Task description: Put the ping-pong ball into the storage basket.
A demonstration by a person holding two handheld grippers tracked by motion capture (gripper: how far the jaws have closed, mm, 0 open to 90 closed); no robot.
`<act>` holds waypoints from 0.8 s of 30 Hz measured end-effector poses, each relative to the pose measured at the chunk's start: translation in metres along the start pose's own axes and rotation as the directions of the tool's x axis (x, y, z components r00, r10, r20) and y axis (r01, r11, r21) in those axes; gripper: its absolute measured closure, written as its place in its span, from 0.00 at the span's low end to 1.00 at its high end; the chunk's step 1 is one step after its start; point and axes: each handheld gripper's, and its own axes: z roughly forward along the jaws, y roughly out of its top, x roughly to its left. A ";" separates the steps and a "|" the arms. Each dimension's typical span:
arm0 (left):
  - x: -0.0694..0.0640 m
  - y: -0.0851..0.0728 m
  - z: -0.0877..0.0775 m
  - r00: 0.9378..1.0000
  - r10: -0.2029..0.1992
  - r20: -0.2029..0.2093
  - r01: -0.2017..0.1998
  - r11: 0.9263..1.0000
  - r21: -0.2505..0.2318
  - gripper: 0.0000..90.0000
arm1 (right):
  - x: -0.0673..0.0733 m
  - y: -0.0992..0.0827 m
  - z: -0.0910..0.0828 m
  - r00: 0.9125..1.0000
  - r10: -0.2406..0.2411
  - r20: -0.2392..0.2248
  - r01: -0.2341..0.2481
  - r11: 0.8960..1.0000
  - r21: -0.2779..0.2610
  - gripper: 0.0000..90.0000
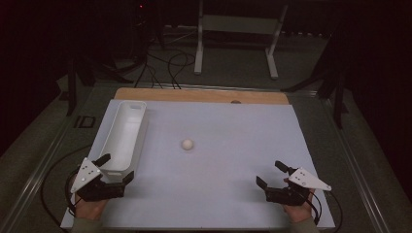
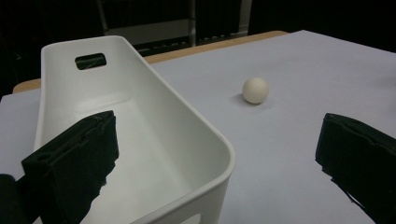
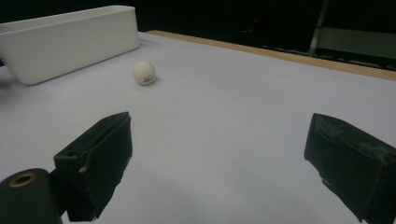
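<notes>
Ball, small and white, sits alone on the pale sheet that covers the table, near the middle and somewhat toward the far edge, touching nothing; from the right hand-held gripper's view it carries a small dark mark on its side. Just to its left, apart from it, a long white bin lies along the table's left edge, running from the far left corner toward the near one, open on top, with a handle slot cut in its far end wall. The left hand-held gripper is at the bin's near end, jaws spread wide with nothing clamped: one jaw hangs over the bin's inside, the other stands outside its right wall above the sheet, so the near end wall lies between them without contact that I can make out. The right hand-held gripper rests near the table's near right corner, well apart from the ball, jaws likewise wide apart and holding nothing.
</notes>
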 end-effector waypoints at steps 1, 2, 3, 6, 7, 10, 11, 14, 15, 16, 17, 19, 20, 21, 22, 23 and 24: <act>-0.001 0.001 0.000 1.000 0.003 -0.001 -0.003 1.000 0.001 0.00 | 0.000 0.000 0.000 1.000 0.002 -0.001 -0.002 1.000 0.001 0.08; -0.001 0.002 0.000 1.000 0.003 -0.003 -0.003 1.000 0.001 0.00 | 0.000 0.000 0.000 1.000 0.002 -0.001 -0.002 1.000 0.001 0.08; -0.002 0.002 0.000 1.000 0.003 -0.005 -0.003 1.000 0.002 0.00 | 0.000 0.000 0.000 1.000 0.003 -0.002 -0.003 1.000 0.003 0.08; -0.003 0.003 0.001 1.000 0.003 -0.009 -0.003 1.000 0.010 0.00 | -0.002 0.000 -0.001 1.000 0.004 0.003 -0.004 1.000 0.002 0.08; -0.003 0.003 0.001 1.000 0.003 -0.009 -0.003 1.000 0.010 0.00 | -0.002 -0.001 -0.001 1.000 0.009 0.003 -0.009 1.000 0.001 0.08; -0.004 0.006 0.002 1.000 0.005 -0.007 -0.005 1.000 0.020 0.00 | -0.002 -0.001 -0.002 1.000 0.014 0.007 -0.014 1.000 0.002 0.08; -0.004 0.007 0.003 1.000 0.002 -0.009 -0.002 1.000 0.024 0.00 | -0.003 -0.001 -0.002 1.000 0.013 0.007 -0.013 1.000 0.002 0.08; -0.005 0.009 0.004 1.000 0.003 -0.003 -0.003 1.000 0.023 0.00 | -0.003 -0.002 -0.001 1.000 0.013 0.004 -0.013 1.000 0.003 0.08; -0.006 0.010 0.005 1.000 0.007 0.002 -0.007 1.000 0.025 0.00 | -0.002 -0.002 -0.001 1.000 0.018 0.001 -0.018 1.000 0.006 0.08; -0.007 0.011 0.006 1.000 0.007 0.001 -0.008 1.000 0.028 0.00 | -0.003 -0.003 -0.001 1.000 0.016 0.002 -0.016 1.000 0.008 0.08; -0.008 0.012 0.006 1.000 0.011 0.000 -0.011 1.000 0.030 0.00 | -0.002 -0.003 0.000 1.000 0.016 0.003 -0.016 1.000 0.010 0.08; -0.008 0.013 0.007 1.000 0.015 0.003 -0.016 0.999 0.031 0.00 | -0.002 -0.003 0.000 1.000 0.017 0.003 -0.017 1.000 0.011 0.08; -0.010 0.015 0.007 1.000 0.015 0.002 -0.015 0.999 0.031 0.00 | -0.002 -0.003 0.000 1.000 0.016 0.003 -0.016 1.000 0.011 0.08; -0.011 0.017 0.008 1.000 0.019 -0.002 -0.019 0.999 0.033 0.00 | -0.002 -0.003 0.000 1.000 0.016 0.004 -0.016 1.000 0.011 0.08; -0.011 0.019 0.009 1.000 0.018 -0.003 -0.017 0.999 0.036 0.00 | -0.002 -0.003 0.000 1.000 0.016 0.005 -0.016 1.000 0.011 0.08; -0.012 0.019 0.009 1.000 0.019 -0.003 -0.019 0.999 0.036 0.00 | -0.002 -0.003 0.000 1.000 0.016 0.006 -0.016 1.000 0.012 0.08; -0.012 0.020 0.009 1.000 0.020 -0.001 -0.020 0.999 0.036 0.00 | -0.002 -0.003 0.000 1.000 0.016 0.007 -0.016 1.000 0.012 0.08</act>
